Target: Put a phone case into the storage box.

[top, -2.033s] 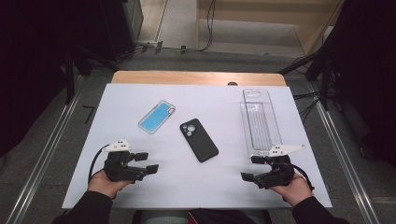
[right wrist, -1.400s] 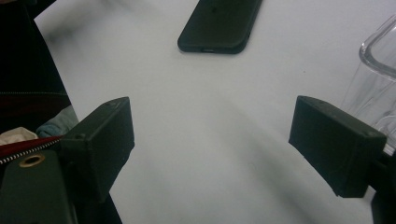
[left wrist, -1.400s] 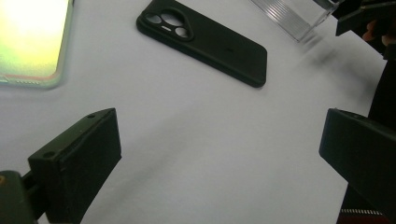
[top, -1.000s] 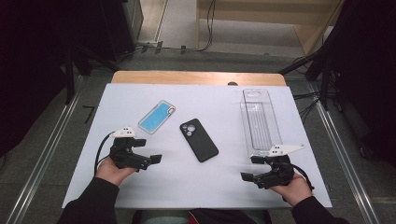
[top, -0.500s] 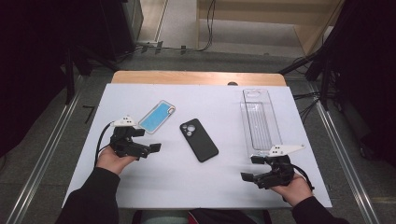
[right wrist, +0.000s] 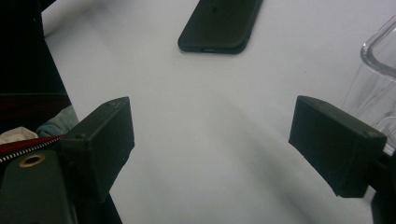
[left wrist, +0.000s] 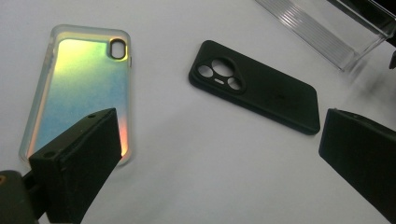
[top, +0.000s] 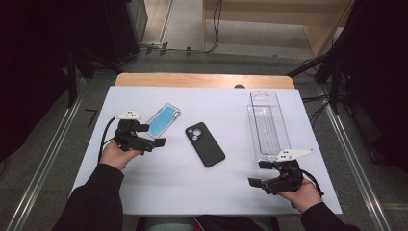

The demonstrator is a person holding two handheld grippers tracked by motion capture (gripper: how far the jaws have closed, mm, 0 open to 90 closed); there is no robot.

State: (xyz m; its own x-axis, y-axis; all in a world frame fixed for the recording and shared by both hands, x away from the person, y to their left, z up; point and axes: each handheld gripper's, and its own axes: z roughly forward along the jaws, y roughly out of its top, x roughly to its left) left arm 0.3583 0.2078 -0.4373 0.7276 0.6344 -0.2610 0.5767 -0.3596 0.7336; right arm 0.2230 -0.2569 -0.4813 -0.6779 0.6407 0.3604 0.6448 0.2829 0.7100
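Note:
A translucent blue phone case [top: 162, 120] lies face down at the left of the white table [top: 192, 187]. A black phone case [top: 205, 143] lies near the middle, camera cut-outs up. My left gripper [top: 153, 135] is open just in front of the blue case's near end, holding nothing. In the left gripper view the blue case [left wrist: 79, 84] runs behind the left jaw, and the black case [left wrist: 254, 86] lies ahead between the jaws of the gripper [left wrist: 217, 126]. My right gripper [top: 259, 174] is open and empty at the front right; in the right gripper view its jaws [right wrist: 212, 112] frame bare table, with the black case [right wrist: 219, 25] farther off.
A long clear plastic tray [top: 267, 125] lies at the right, running from the far edge toward my right gripper; it also shows as the tray [left wrist: 327, 28] and the tray's wall [right wrist: 378, 79]. A wooden strip [top: 202, 80] borders the table's far edge. Metal rails flank both sides.
My left gripper has moved away from the front edge toward the blue case and now sits at its near end. The right gripper has stayed where it was.

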